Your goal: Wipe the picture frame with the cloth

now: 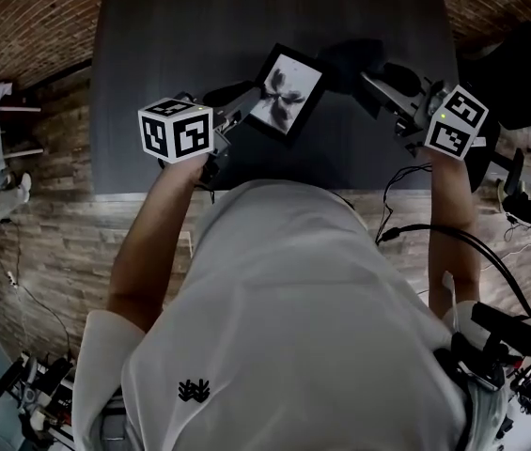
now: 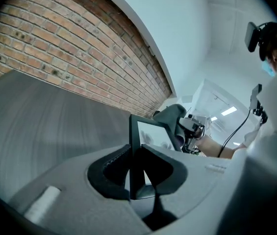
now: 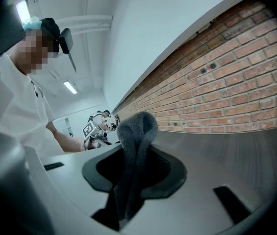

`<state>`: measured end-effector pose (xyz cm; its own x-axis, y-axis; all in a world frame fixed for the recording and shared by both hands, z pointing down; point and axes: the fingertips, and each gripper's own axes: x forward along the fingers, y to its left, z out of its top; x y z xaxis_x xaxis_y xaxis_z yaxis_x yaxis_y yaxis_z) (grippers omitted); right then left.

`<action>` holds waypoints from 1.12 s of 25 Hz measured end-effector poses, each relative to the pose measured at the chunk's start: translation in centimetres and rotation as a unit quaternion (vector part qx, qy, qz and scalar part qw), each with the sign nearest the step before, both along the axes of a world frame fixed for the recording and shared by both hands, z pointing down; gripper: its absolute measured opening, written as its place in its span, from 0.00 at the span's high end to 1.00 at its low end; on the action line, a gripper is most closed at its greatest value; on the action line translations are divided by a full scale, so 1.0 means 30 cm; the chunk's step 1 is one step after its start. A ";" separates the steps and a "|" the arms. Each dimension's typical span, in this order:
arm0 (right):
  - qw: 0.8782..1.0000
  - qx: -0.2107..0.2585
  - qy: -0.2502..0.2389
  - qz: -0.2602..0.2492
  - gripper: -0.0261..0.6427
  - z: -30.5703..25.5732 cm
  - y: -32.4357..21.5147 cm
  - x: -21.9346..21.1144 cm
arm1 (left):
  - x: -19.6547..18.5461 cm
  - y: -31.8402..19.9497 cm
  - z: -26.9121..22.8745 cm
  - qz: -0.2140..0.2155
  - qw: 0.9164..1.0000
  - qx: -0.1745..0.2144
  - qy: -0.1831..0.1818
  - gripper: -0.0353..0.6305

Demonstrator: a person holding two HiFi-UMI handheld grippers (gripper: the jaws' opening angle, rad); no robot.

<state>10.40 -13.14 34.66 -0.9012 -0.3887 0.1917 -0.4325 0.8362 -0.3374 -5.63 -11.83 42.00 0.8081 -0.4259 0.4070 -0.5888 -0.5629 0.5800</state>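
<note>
Here, left tongs (image 2: 135,156) gripping picture frame (image 1: 288,92), right tongs (image 3: 131,170) clamping cloth (image 3: 137,126)

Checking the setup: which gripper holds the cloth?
The right gripper: its jaws pinch the grey cloth, while the left gripper clamps the picture frame.

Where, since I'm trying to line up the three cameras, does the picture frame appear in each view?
Head view: picture frame at top centre over the table, with the left tool shut on its left edge.
Left gripper view: centre, seen edge-on between the jaws.
Right gripper view: cannot make it out; the grey cloth in the right tool fills the middle.
Shared landmark: the brick wall behind the table.
</note>
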 end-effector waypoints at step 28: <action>0.995 -0.013 0.018 -0.097 0.80 0.101 0.286 -0.245 | -0.062 -0.111 0.029 -0.134 0.991 -0.008 -0.025 0.83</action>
<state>3.04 -4.55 37.69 -0.9512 -0.2037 0.2319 -0.2765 0.8963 -0.3468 -7.49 -15.15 42.86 0.6451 -0.6157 0.4525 -0.7443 -0.3725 0.5543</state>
